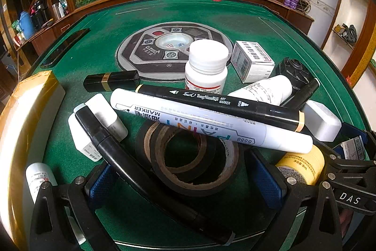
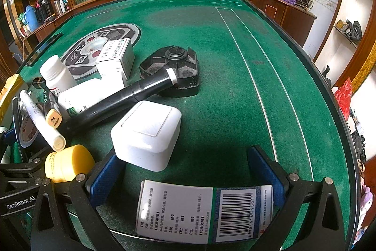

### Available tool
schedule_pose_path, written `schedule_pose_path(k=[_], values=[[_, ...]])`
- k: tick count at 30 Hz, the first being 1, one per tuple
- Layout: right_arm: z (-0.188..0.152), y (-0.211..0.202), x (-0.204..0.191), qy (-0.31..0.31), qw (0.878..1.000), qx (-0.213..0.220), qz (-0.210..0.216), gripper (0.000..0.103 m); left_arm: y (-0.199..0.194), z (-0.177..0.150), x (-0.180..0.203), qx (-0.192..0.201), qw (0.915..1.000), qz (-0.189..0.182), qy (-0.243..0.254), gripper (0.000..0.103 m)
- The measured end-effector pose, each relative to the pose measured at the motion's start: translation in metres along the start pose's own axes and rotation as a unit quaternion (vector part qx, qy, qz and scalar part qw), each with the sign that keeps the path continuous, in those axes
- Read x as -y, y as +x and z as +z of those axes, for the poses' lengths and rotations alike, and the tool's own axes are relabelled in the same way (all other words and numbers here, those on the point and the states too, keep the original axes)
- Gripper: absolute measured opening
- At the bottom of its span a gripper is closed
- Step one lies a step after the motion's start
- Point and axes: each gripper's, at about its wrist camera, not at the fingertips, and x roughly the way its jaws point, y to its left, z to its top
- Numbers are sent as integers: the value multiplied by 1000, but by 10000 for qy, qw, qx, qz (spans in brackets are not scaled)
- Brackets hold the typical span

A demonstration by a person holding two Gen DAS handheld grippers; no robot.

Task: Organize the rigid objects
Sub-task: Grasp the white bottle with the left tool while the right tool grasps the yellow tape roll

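- A heap of small items lies on the green table (image 2: 211, 44): white marker (image 1: 211, 124) and black marker (image 1: 221, 101) crossed over tape rolls (image 1: 188, 157), pill bottle (image 1: 206, 65) upright behind them.
- Left gripper (image 1: 188, 182) is spread wide around the tape; a black pen (image 1: 141, 171) crosses its left finger.
- Right gripper (image 2: 188, 180) is spread too, a barcoded box (image 2: 204, 211) between its fingers; whether they touch it I cannot tell.
- White case (image 2: 145, 133) lies just ahead, yellow jar (image 2: 70, 162) beside.
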Motion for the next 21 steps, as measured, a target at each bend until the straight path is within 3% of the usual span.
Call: schedule_pose_path(k=[3, 6, 9, 14, 17, 19, 21], values=[[0, 0, 0, -18, 10000, -4, -2, 103, -3, -2, 0, -62, 9999, 76, -20, 103], [2, -1, 3, -188, 9996, -184, 140, 103, -9, -6, -4, -409, 9991, 83, -38, 103], [-4, -8, 14, -131, 9992, -304, 206, 103, -18, -10, -6, -724, 9966, -291, 248, 103], [-23, -46, 25, -129, 9987, 82, 481, 102, -67, -14, -33, -442, 9945, -937, 120, 100], [-34, -69, 18, -452, 9965, 352, 610, 91, -96, -22, -63, -305, 9923, -1197, -121, 100], [-36, -80, 9, -597, 9935, 410, 882, 66, -103, -26, -80, -312, 9914, -1225, -327, 94], [-35, -83, -4, -782, 9890, 318, 1213, 59, -105, -29, -95, -351, 9908, -1210, -484, 88]])
